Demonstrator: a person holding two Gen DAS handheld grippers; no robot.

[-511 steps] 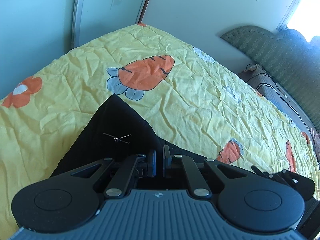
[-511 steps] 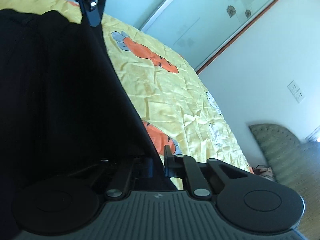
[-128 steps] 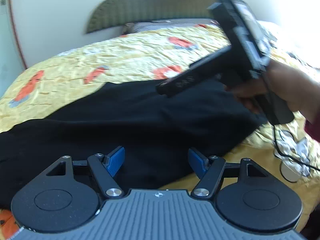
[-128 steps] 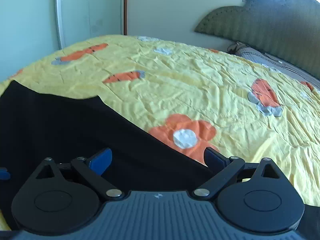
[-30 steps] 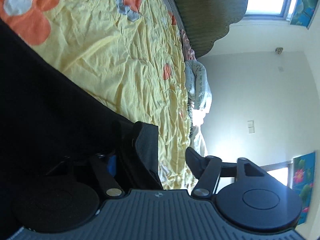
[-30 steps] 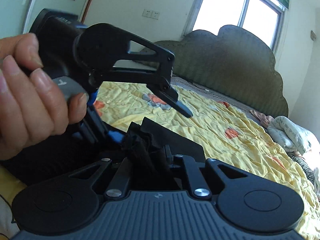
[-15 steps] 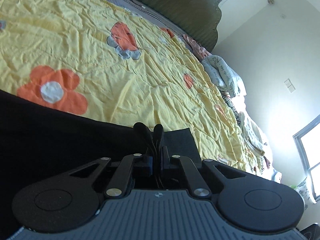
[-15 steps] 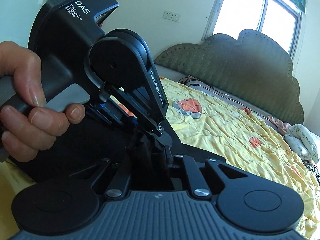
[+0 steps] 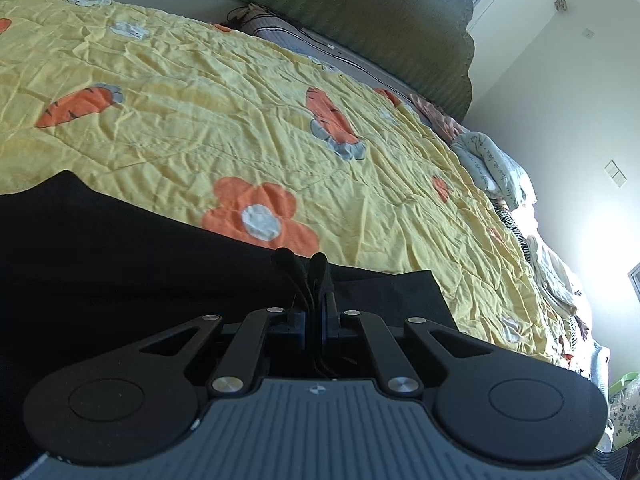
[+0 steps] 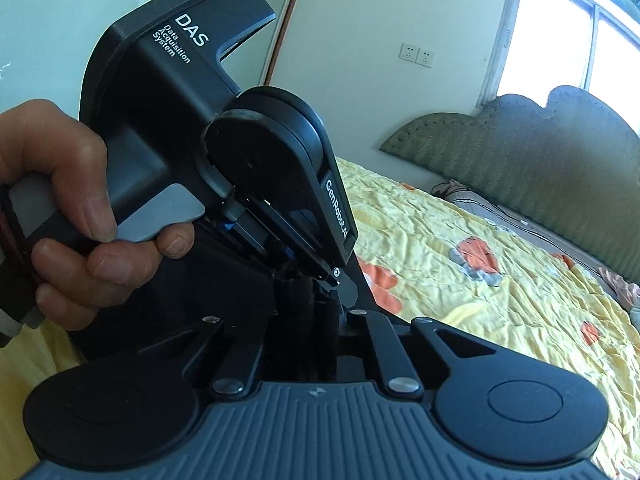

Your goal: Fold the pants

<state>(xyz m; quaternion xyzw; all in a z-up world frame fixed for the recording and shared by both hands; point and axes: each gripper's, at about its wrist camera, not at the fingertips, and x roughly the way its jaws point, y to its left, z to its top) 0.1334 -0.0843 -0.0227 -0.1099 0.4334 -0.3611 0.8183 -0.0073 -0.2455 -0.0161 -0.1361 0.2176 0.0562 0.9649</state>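
Since a second ago the left gripper (image 9: 313, 312) has gone from wide apart to closed, and it now pinches a bunched fold of the black pants (image 9: 120, 264) between its blue pads, with two rounded loops of cloth poking up just past the tips. Both grippers have stayed clamped on the same end of the garment over the last half second.

Seen from the right wrist, the left gripper's housing (image 10: 188, 92) carries white lettering: "DAS" with "Data Acquisition System" beneath it, and "GenRobot.AI" along the side edge. One hand (image 10: 72, 216) wraps its handle, a finger on the grey trigger.

The right gripper (image 10: 320, 316) is also narrow, squeezed on a thick wad of the pants, its tips touching the other gripper's tips.

The pants lie spread over the near side of the bed, on a yellow bedspread (image 9: 200, 128); one flat corner of them sticks out to the right of the left gripper.

On the bedspread in the left view I count two full orange carrots and one orange flower with a white centre. One green headboard (image 10: 520, 152) stands behind, one window (image 10: 560, 36) above it, and two wall sockets (image 10: 417, 54) sit side by side.
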